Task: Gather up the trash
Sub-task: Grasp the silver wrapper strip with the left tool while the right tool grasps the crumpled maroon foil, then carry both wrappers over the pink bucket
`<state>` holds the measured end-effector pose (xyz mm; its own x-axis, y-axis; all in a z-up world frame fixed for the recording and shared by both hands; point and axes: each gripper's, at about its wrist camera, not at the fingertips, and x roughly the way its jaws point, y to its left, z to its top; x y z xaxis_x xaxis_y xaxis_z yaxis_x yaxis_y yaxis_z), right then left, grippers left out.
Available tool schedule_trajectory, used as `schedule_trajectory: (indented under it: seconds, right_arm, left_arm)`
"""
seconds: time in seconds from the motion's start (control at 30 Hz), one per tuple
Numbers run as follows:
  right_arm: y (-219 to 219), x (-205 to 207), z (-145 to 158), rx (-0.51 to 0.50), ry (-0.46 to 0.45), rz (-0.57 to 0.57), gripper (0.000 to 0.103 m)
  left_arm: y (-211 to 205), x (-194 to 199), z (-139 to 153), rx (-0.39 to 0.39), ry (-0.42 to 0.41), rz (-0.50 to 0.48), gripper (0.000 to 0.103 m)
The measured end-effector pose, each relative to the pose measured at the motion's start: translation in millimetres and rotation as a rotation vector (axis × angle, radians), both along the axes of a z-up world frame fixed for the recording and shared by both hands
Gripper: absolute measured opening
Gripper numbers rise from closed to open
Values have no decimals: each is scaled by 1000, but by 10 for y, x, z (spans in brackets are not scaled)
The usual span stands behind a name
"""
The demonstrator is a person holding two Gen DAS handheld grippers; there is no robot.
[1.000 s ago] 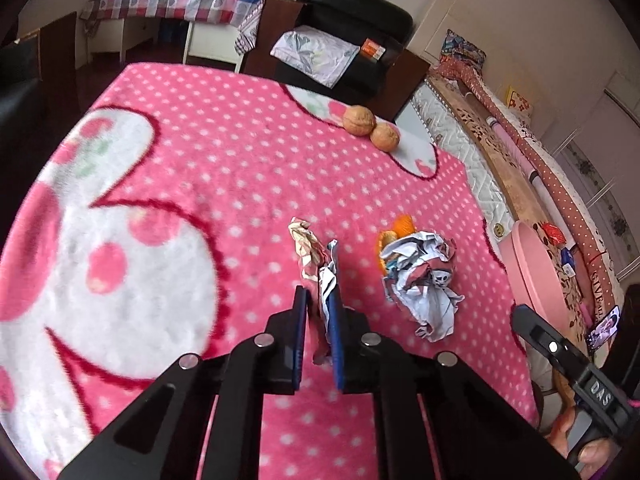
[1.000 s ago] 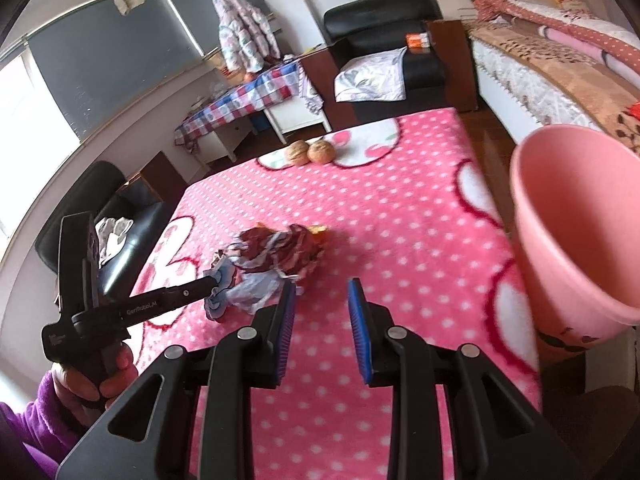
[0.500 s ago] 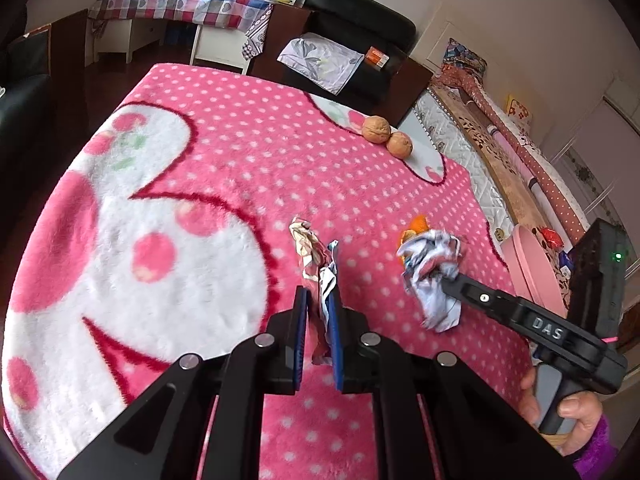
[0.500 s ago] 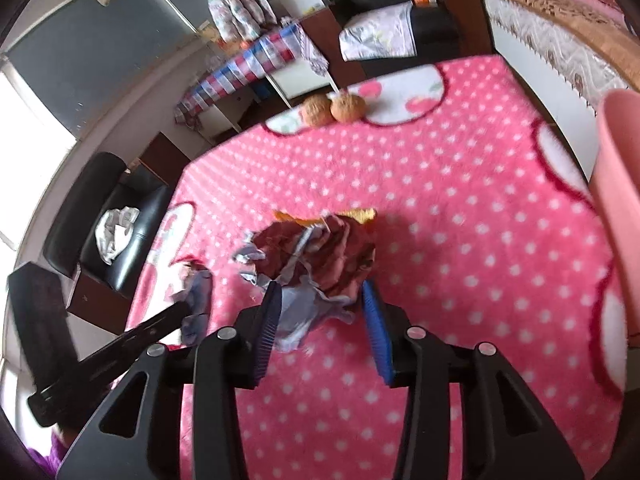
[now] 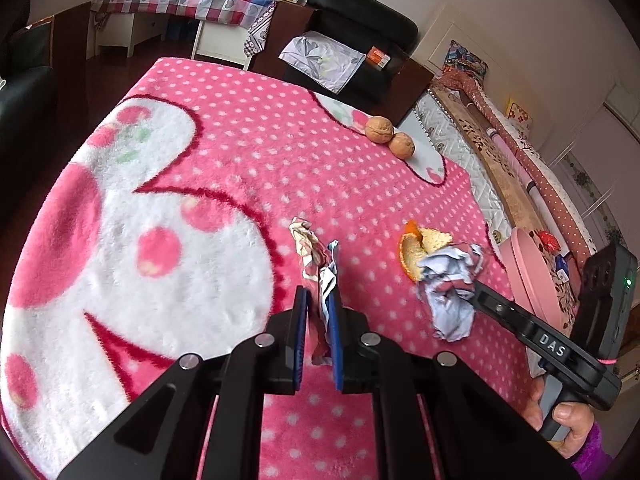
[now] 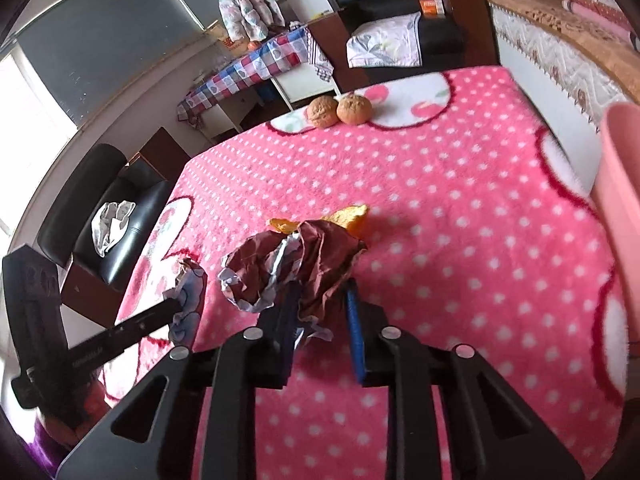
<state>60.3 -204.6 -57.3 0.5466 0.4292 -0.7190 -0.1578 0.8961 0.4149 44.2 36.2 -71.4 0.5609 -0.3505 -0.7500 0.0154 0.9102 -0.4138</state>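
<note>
My left gripper (image 5: 318, 312) is shut on a thin crumpled wrapper (image 5: 310, 248), which sticks up from between its blue pads above the pink spotted blanket (image 5: 240, 152). In the right wrist view that wrapper (image 6: 192, 284) shows at the tip of the left gripper (image 6: 180, 304). My right gripper (image 6: 322, 296) has its jaws closing on a crumpled brown-and-white paper ball (image 6: 288, 264), both pads touching it. The left wrist view shows the same ball (image 5: 450, 288) at the right gripper's tip (image 5: 474, 280). An orange peel (image 6: 352, 216) lies just behind the ball.
A pink bin (image 6: 624, 184) stands off the blanket's right edge, also seen as a pink bin (image 5: 528, 272) in the left wrist view. Two walnuts (image 5: 388, 136) sit near the far edge. A black chair (image 5: 360, 40), a checked table and a bed ring the blanket.
My right gripper has come in from the right onto the paper ball, widened, then narrowed around it. The left gripper keeps its grip on the wrapper and has shifted slightly.
</note>
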Motion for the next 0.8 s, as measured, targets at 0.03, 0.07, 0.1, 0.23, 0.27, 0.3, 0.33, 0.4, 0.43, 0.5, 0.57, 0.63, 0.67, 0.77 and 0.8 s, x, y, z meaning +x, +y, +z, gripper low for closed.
schedule_trajectory:
  seconds: [0.03,0.07,0.1,0.23,0.27,0.3,0.33,0.4,0.43,0.5,0.57,0.63,0.67,0.77,0.8]
  right_arm:
    - [-42,-36,26,-5,-9,-4,22]
    - [-66,-55,45,-9,-16,-8,22]
    - [-94,-76,67,-13,-23,-12,22]
    - [-219,-155,152,-29,-53,-43,22]
    - [-251,-171,168,-30,-57,-51,22]
    - [-278,-178,180,-30,-60,-57,22]
    - [-315,-190,196,-27,-64,-66,22]
    - [-374,-217,211,-20,-71,-79,22]
    - [-406,-229,224,-17,-75,-87,22]
    - [-449,-247,241,-13,-81,-98,22]
    - [-493,-268,263,-13,-89,-110,22]
    - [-540,-287,288,-13,-97,-120,22]
    - [-559,-296,298,-13,-101,-125,22]
    - [-614,-328,329,-14,-114,-141,22]
    - [-630,-335,338,-13,-117,-146,22]
  left_arm:
    - [-6,-4,9,1,-2,-2,10]
    - [-13,-6,18,1,-3,-3,10]
    - [-21,-7,27,1,-5,-5,10]
    - [-84,-24,100,2,-20,-20,10]
    - [-95,-30,116,2,-23,-23,10]
    - [-115,-38,143,3,-28,-28,10]
    - [-121,-39,149,3,-29,-29,10]
    - [-157,-55,192,7,-40,-38,10]
    - [-169,-59,204,9,-43,-41,10]
    - [-195,-67,226,12,-47,-46,10]
    - [-219,-73,235,16,-50,-50,10]
    - [-227,-83,241,18,-52,-52,10]
    - [-244,-84,254,20,-55,-56,10]
    - [-295,-94,300,25,-65,-66,10]
    - [-305,-94,307,26,-67,-68,10]
